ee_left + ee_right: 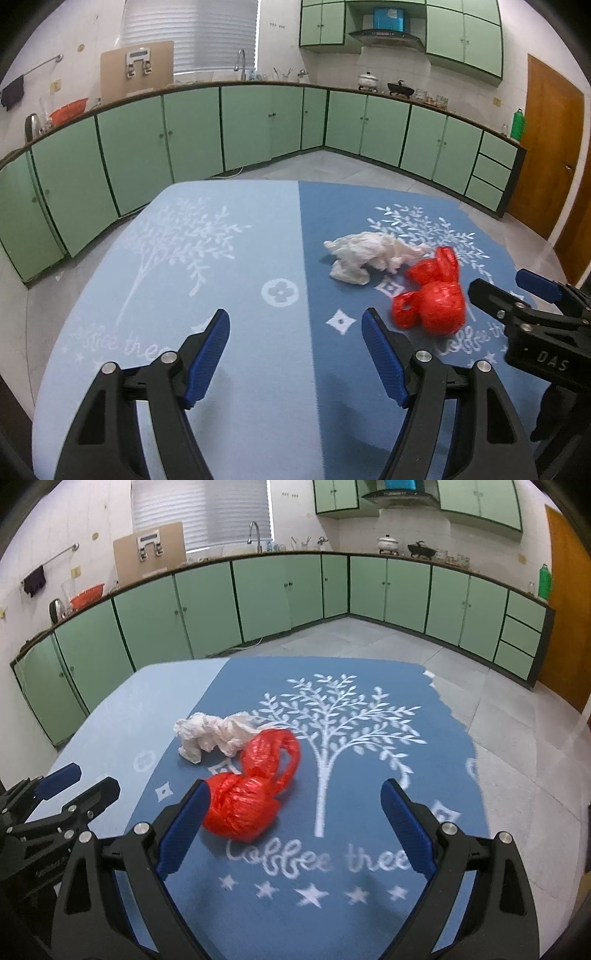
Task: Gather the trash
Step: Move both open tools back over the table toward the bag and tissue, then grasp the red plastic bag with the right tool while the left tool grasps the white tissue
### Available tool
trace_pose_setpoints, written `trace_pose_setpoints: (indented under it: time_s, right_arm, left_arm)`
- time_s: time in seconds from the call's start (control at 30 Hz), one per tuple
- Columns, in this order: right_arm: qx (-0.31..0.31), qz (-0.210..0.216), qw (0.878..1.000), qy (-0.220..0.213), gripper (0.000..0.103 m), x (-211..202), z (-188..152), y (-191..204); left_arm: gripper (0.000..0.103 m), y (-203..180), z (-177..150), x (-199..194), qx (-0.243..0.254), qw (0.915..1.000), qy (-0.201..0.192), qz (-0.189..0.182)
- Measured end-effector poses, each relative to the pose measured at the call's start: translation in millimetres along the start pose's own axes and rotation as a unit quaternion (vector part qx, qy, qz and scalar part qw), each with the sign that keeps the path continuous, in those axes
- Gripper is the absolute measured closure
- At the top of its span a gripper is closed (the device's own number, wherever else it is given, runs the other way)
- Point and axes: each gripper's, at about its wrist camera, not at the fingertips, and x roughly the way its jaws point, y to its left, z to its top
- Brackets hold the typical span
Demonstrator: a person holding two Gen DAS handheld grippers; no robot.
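Blue tablecloth (369,923), red bag (251,797), white bag (210,734), spread fingers (184,827)

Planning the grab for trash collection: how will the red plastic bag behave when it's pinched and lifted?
The red plastic bag looks thin and crinkled, so probably very light and floppy. Its knotted bundle should squash between the fingers; the loose handle loops would likely dangle. Glossy film may slip.

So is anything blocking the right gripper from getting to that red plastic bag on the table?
Nothing visible. The right gripper is open over the tablecloth, and the red bag lies just beside its left pad, with no object between them. The white bag lies behind it.
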Motion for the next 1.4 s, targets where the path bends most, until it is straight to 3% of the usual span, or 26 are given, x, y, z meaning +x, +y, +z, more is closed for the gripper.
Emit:
trace_pose_setpoints:
  time_s: [0.27,0.43,0.53,0.63,0.8,1.2,1.4]
  right_arm:
    - [-0.009,0.011,0.999,0.032,0.025,20.9,-3.5,15.4]
    - [-0.016,0.066,0.996,0.054,0.061,25.8,-6.8,24.9]
    - [-0.019,0.085,0.995,0.051,0.07,21.4,-7.5,27.9]
    - [-0.004,0.092,0.995,0.048,0.071,15.9,-6.9,20.9]
    - [0.018,0.068,0.997,0.038,0.071,9.1,3.2,-3.5]
    - [0.028,0.029,0.999,0.025,0.071,31.5,28.3,-43.2]
    - [0.033,0.028,0.999,0.026,0.071,46.6,33.1,-54.2]
  left_arm:
    - [0.03,8.6,-4.5,11.3,-0.011,0.9998,0.015,-0.006]
    - [0.03,7.4,-5.1,13.2,-0.01,0.9997,0.019,-0.01]
    - [0.03,7.1,-5.0,15.3,-0.011,0.9996,0.023,-0.012]
    - [0.03,6.4,-3.8,15.9,-0.015,0.9994,0.024,-0.017]
    - [0.03,-2.1,3.7,21.1,-0.011,0.9994,0.019,-0.028]
    - [0.028,-44.0,42.5,56.8,0.024,0.9986,0.007,-0.046]
    - [0.024,-53.4,56.4,88.3,0.037,0.9975,0.03,-0.053]
